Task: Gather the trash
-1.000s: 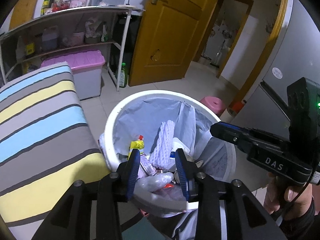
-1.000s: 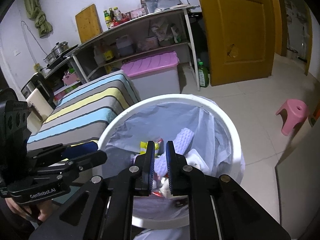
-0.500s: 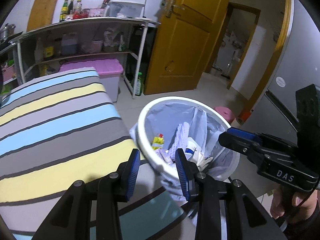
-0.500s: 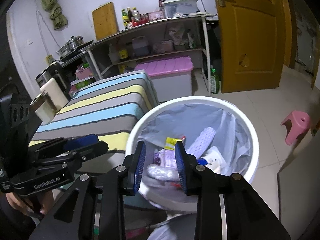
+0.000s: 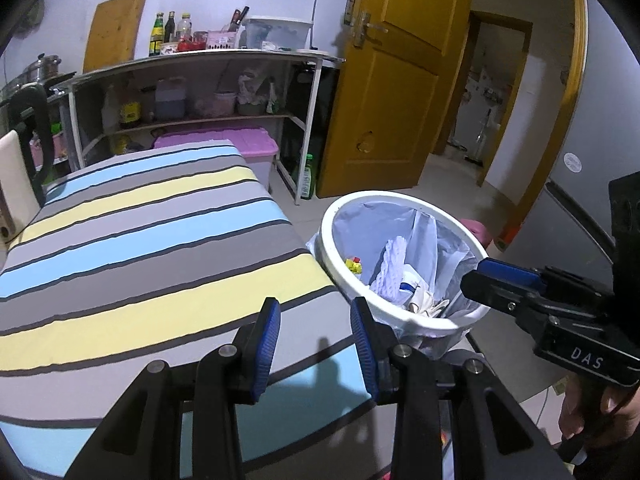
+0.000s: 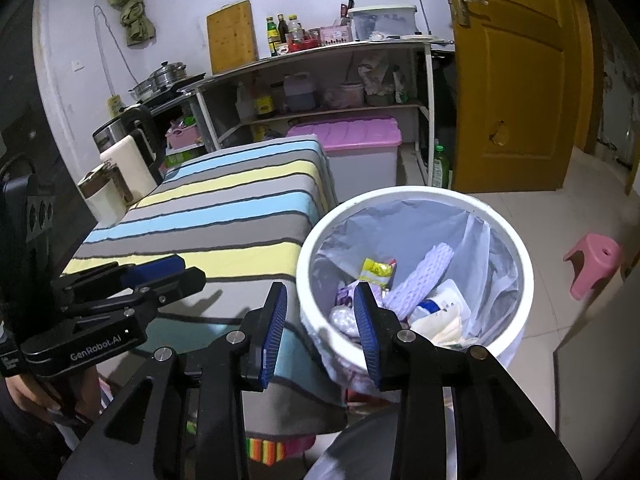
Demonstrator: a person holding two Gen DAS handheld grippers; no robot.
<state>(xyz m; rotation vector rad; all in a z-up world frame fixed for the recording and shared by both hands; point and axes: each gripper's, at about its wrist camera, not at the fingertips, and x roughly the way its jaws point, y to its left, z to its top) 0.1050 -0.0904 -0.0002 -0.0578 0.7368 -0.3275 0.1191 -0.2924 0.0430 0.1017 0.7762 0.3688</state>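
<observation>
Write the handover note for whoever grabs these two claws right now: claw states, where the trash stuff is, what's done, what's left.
Left claw: open, empty, over the striped tablecloth.
Right claw: open, empty, at the near rim of the trash bin.
Bin: white, bag-lined, beside the table; it holds a yellow wrapper, a purple foam sleeve and other packaging.
Done: that trash is in the bin.
Left: no loose trash shows on the visible tablecloth; check the parts hidden by the claws.

Both grippers pulled back from over the trash bin [image 6: 516,240]. Right gripper [image 6: 320,320] went from nearly closed to jaws apart, nothing between them, bin rim now just ahead. Left gripper [image 5: 316,344] now over the striped table [image 5: 140,240], bin off to its right.
</observation>
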